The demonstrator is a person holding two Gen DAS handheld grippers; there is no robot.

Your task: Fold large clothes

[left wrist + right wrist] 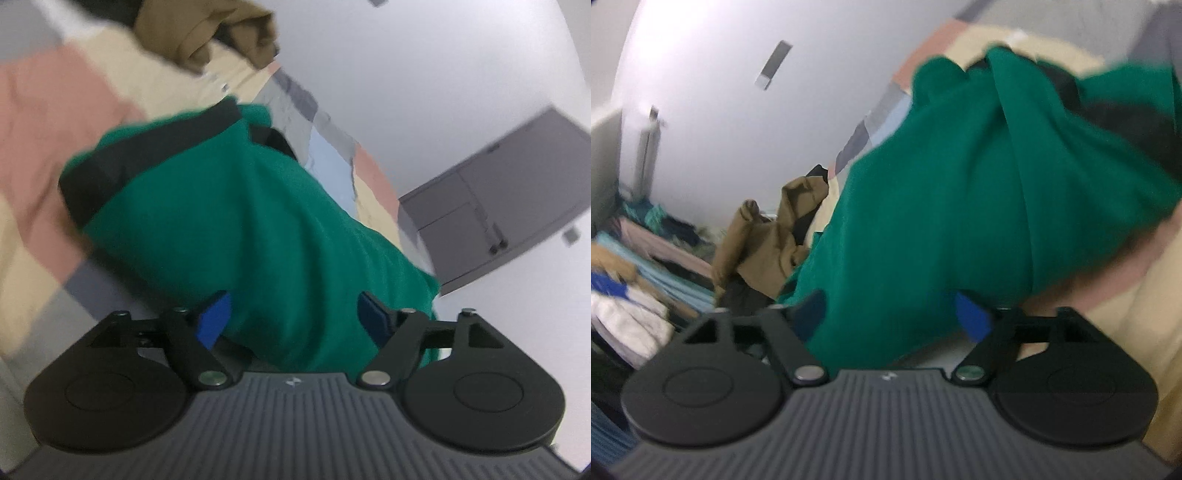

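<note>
Green garment [236, 229] with black trim: bunched, lifted off the patchwork bedspread [48, 110], draped between my jaws.

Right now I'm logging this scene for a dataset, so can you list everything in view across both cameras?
green garment: one, green with black trim, lifted over the bed between both claws
brown garment: one, tan-brown, crumpled on the bed beyond the green one
bed cover: one, patchwork of pink, cream, grey and pale blue, under the garments
clothes pile: several items, white, blue, pink and teal, low at the left of the right wrist view
door: one, grey, in the white wall
left claw: one, black with blue pads, green fabric between its fingers
right claw: one, black with blue pads, green fabric between its fingers
</note>
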